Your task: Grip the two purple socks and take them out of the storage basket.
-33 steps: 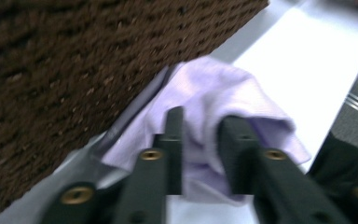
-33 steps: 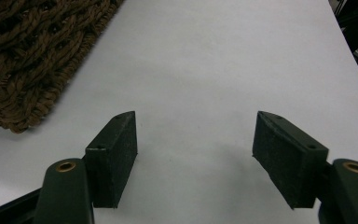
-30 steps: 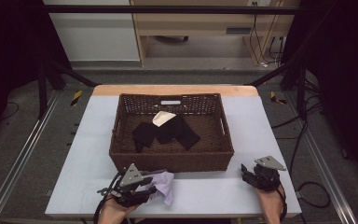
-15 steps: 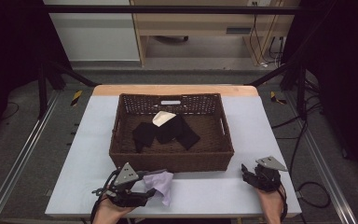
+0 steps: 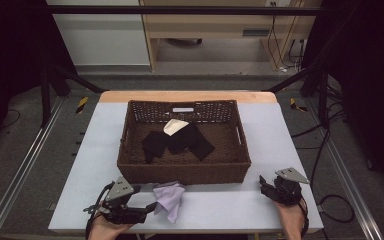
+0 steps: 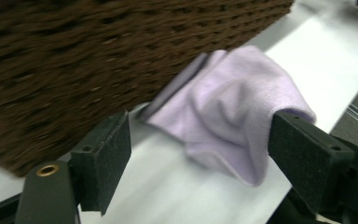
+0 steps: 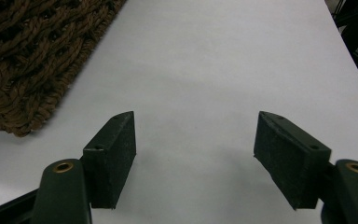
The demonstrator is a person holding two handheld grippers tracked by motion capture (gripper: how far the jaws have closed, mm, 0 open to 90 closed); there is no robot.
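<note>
The left gripper sits at the near left of the table, lying low and pointing right toward a lilac cloth. Its jaws have just been opening and now stand spread wide; in the left gripper view the cloth lies between and beyond the pads, and neither pad presses on it, though the right pad looks to be just at its edge. The cloth rests crumpled on the table, its far edge touching the near wall of a brown wicker basket; in the left gripper view that woven wall rises just beside it.

The right gripper is at the near right of the table, well apart from the cloth, held in a hand. Its jaws are spread too, with bare tabletop between them in the right gripper view, where a corner of the basket shows at the far left.

Inside the basket lie a black cloth and a small cream cloth at its far edge.
</note>
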